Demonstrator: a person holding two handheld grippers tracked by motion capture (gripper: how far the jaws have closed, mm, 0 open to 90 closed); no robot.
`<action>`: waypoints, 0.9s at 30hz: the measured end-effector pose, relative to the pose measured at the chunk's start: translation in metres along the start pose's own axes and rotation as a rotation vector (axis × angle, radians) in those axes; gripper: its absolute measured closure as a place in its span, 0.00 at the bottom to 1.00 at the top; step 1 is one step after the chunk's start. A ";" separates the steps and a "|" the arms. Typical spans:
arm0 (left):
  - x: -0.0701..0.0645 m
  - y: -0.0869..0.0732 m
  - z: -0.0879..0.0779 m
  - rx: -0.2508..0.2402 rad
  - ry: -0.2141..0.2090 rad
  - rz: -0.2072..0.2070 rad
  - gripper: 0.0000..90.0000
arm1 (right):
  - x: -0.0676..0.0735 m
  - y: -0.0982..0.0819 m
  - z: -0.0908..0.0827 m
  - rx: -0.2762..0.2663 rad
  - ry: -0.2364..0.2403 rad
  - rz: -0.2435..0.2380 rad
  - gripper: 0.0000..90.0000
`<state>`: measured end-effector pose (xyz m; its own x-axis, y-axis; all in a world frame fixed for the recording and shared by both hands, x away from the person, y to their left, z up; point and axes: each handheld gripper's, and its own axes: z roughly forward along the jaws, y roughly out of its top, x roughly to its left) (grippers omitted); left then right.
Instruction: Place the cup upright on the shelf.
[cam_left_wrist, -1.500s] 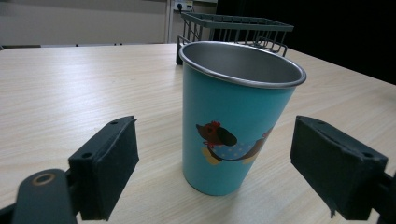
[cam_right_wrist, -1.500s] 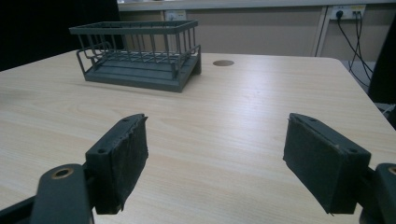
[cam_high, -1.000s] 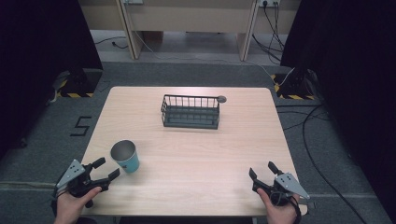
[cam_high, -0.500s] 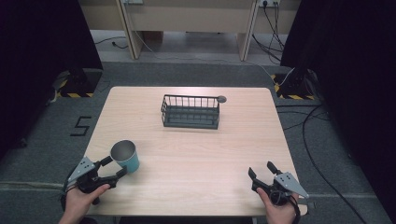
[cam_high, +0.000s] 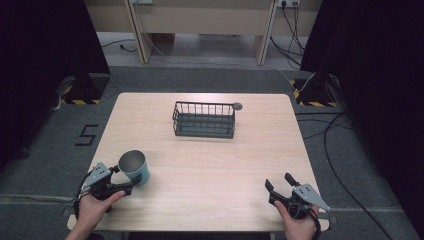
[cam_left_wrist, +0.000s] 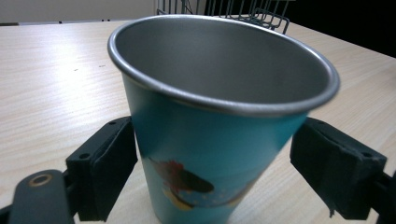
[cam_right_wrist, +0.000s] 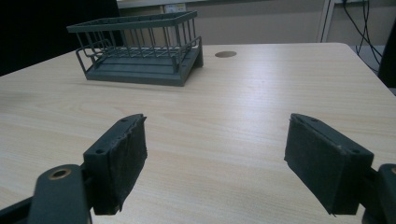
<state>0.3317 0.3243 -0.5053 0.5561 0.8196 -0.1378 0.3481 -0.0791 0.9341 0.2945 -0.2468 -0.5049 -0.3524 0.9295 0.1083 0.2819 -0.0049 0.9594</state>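
So the tabletop is a pale wood slab, mostly bare. Biggest thing on it is a dark wire basket sitting toward the far edge, about midway across, with a small round grey cap set in the tabletop just beside its far right corner.

Next down is the cup, teal outside with a steel rim and some kind of picture on the side, standing upright near the near left corner, well apart from the basket.

The left gripper has its jaws wide, one on each side of the cup. In the left gripper view there's a sliver of daylight on the right, and the left pad looks right up against the wall or just off it, hard to call. Nothing is squeezed yet.

The right gripper sits by the near right corner, spread wide and holding nothing.

My read: this is the grab step. Next it needs to pinch evenly and low enough that the cup doesn't tip, then lift, probably toward the basket.
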 end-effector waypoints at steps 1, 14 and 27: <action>0.000 0.001 0.002 0.002 0.001 0.005 0.16 | 0.000 0.000 0.000 0.000 0.000 0.002 0.24; 0.002 0.002 0.009 -0.025 -0.010 0.016 0.17 | -0.002 -0.001 0.000 0.008 -0.002 0.007 0.24; 0.003 0.005 0.002 -0.074 -0.007 0.019 0.17 | -0.004 -0.002 -0.001 0.003 0.008 0.033 0.25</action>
<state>0.3367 0.3251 -0.5021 0.5672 0.8145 -0.1219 0.2812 -0.0524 0.9582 0.2942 -0.2508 -0.5065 -0.3499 0.9259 0.1422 0.2963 -0.0346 0.9545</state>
